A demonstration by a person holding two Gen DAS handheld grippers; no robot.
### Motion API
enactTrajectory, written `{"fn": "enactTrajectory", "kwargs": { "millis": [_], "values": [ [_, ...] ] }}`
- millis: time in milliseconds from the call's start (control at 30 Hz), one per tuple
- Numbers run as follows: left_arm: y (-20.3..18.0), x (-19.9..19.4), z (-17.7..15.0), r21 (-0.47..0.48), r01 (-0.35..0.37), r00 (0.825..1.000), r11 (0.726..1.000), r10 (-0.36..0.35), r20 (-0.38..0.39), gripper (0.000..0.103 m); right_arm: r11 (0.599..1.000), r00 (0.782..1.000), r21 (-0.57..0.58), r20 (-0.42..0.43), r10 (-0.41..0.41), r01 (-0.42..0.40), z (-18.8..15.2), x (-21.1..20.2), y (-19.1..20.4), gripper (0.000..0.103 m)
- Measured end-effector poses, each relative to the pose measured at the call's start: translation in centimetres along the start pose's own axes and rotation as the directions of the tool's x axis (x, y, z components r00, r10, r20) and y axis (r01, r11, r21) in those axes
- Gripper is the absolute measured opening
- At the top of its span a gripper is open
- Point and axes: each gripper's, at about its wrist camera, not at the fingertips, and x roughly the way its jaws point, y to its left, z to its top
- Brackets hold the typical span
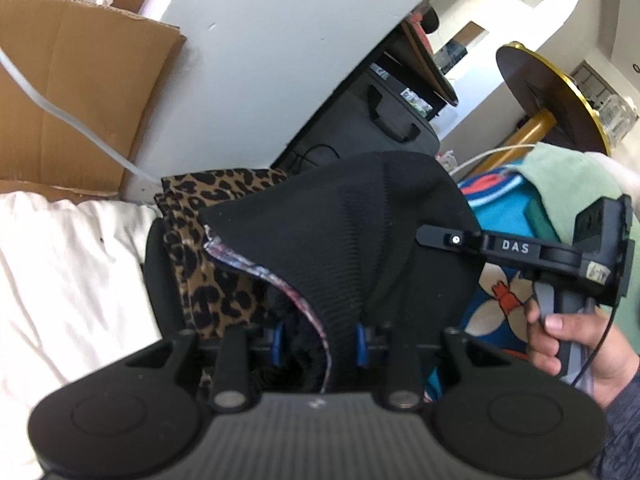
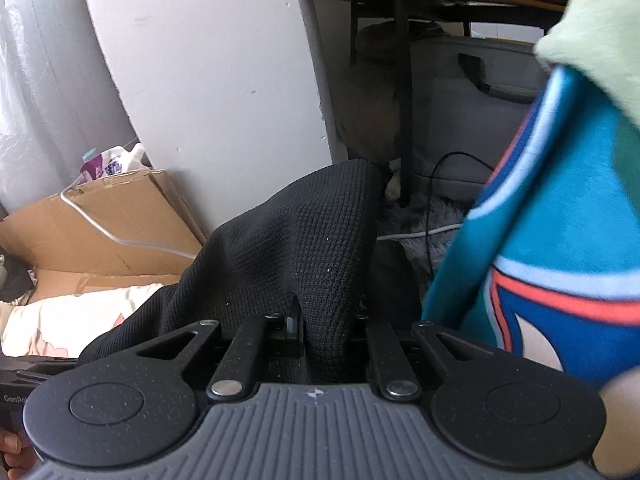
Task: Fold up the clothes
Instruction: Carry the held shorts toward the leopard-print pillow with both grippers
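Between the two blue-padded fingers of the left claw [image 1: 320, 344], a fold of the black knit garment [image 1: 360, 232] is lying, its patterned hem curving down into the gap; the fingers are standing apart on either side of the cloth, and whether they are pinching it cannot be told from this view. Beyond it, the garment is rising into a raised peak, held up off the white bedding [image 1: 60, 280] at the left. Under and behind the black cloth, a leopard-print piece [image 1: 200, 248] is lying just beside it. At the right of the left wrist view, the right claw [image 1: 436, 236] is reaching in sideways, its black fingers pressed against the garment's far side, with a hand [image 1: 572, 344] gripping its handle.

From the right wrist view, the right claw [image 2: 320, 320] is closed on the black knit garment [image 2: 296, 248], the cloth bunching tightly between its fingers and tenting upward in front of the lens. A blue and teal printed fabric [image 2: 560, 220] is hanging close at the right. A flattened cardboard box [image 2: 112, 232] is leaning against the white wall at the left, with a white cable [image 2: 100, 232] trailing across it.
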Motion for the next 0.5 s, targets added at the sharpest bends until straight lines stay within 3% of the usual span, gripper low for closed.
{"fn": "enactTrajectory", "kwargs": {
  "millis": [500],
  "values": [
    [2.1,1.9,2.4,-0.019,-0.009,1.000,1.000,0.010,0.022,0.034,0.998,0.999,-0.063,-0.047,0.027,-0.030,2.8,5.7,-0.9,0.010]
  ]
}}
